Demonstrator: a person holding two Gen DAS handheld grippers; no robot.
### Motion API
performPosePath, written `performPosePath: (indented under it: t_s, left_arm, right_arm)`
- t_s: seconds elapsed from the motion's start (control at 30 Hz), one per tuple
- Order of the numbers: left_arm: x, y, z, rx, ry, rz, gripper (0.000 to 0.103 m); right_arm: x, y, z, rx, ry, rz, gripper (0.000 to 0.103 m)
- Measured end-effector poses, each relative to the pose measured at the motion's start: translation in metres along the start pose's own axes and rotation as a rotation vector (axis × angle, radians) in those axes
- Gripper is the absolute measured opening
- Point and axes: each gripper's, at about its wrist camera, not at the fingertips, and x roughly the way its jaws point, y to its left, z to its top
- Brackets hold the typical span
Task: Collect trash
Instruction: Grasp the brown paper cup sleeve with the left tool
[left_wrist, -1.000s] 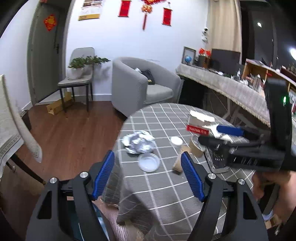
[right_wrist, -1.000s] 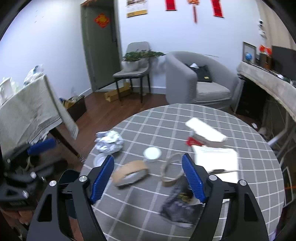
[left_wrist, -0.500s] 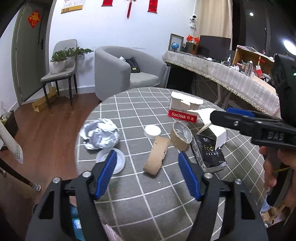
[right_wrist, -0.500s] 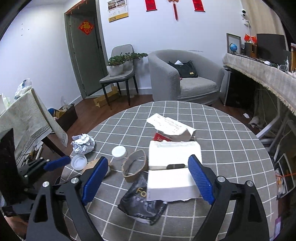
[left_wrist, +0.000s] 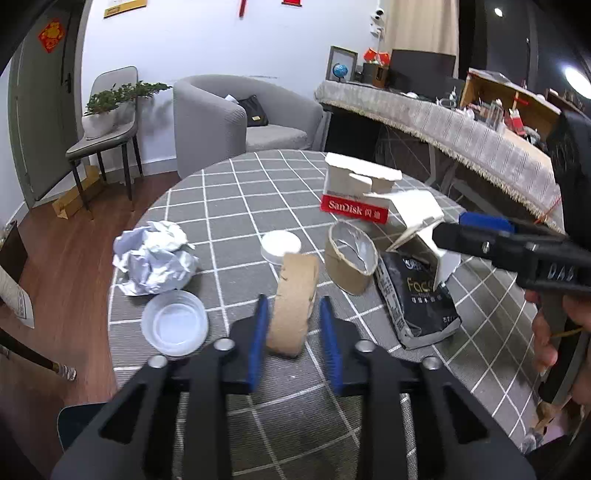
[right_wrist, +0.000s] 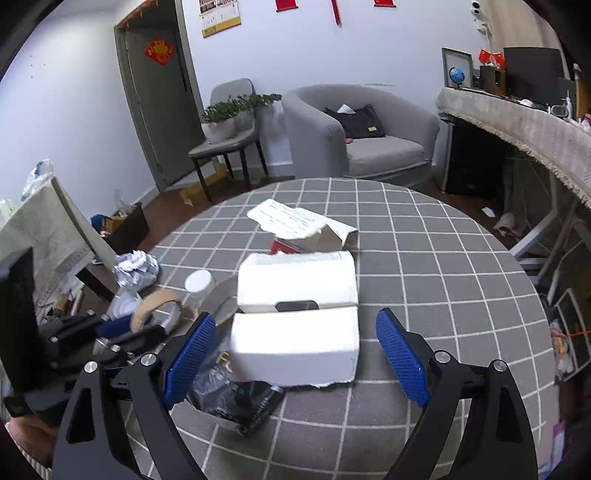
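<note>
Trash lies on a round table with a grey checked cloth (left_wrist: 236, 206). My left gripper (left_wrist: 293, 334) has its blue pads close on either side of a flattened brown cardboard ring (left_wrist: 295, 295); I cannot tell whether they touch it. My right gripper (right_wrist: 291, 363) is open around a white torn box (right_wrist: 295, 325), which lies on a black foil bag (right_wrist: 236, 398). Other trash includes a crumpled foil ball (left_wrist: 155, 258), a clear plastic lid (left_wrist: 173, 323), a white cap (left_wrist: 280, 245), a second cardboard ring (left_wrist: 351, 258) and a SanDisk box (left_wrist: 354, 192).
A grey armchair (left_wrist: 236, 118) and a chair with a potted plant (left_wrist: 107, 118) stand beyond the table. A long cloth-covered desk (left_wrist: 461, 122) runs along the right. A dark bin (left_wrist: 74, 424) shows low at the left, below the table edge.
My left gripper has moved in over the table and narrowed its jaws around the flattened cardboard ring. My right gripper has moved closer to the white box, staying open.
</note>
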Motion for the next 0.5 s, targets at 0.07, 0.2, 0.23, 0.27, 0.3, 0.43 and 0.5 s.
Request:
performPosePath:
  t_s: [0.07, 0.2, 0.23, 0.27, 0.3, 0.43, 0.5]
  left_arm:
    - [0.002, -0.002, -0.001, 0.001, 0.006, 0.005, 0.019]
    - [0.002, -0.006, 0.000, 0.013, 0.003, 0.003, 0.019]
    - [0.001, -0.006, 0.000, 0.016, 0.000, 0.005, 0.019]
    - [0.000, -0.006, 0.001, 0.017, -0.003, 0.002, 0.019]
    - [-0.001, -0.005, 0.002, 0.017, -0.006, -0.001, 0.019]
    - [-0.004, 0.001, 0.011, -0.008, -0.024, -0.024, 0.019]
    - [-0.007, 0.004, 0.014, -0.017, -0.035, -0.029, 0.019]
  right_arm:
    - [0.001, 0.001, 0.002, -0.010, 0.006, -0.003, 0.090]
    - [0.007, 0.009, 0.009, -0.038, 0.012, -0.019, 0.090]
    - [0.008, 0.009, 0.011, -0.043, 0.013, -0.021, 0.090]
    - [0.011, 0.008, 0.012, -0.049, 0.017, -0.028, 0.091]
    - [0.013, 0.008, 0.013, -0.055, 0.023, -0.040, 0.092]
    - [0.029, 0.001, 0.017, -0.046, 0.067, -0.047, 0.093]
    - [0.034, -0.001, 0.019, -0.035, 0.077, -0.038, 0.093]
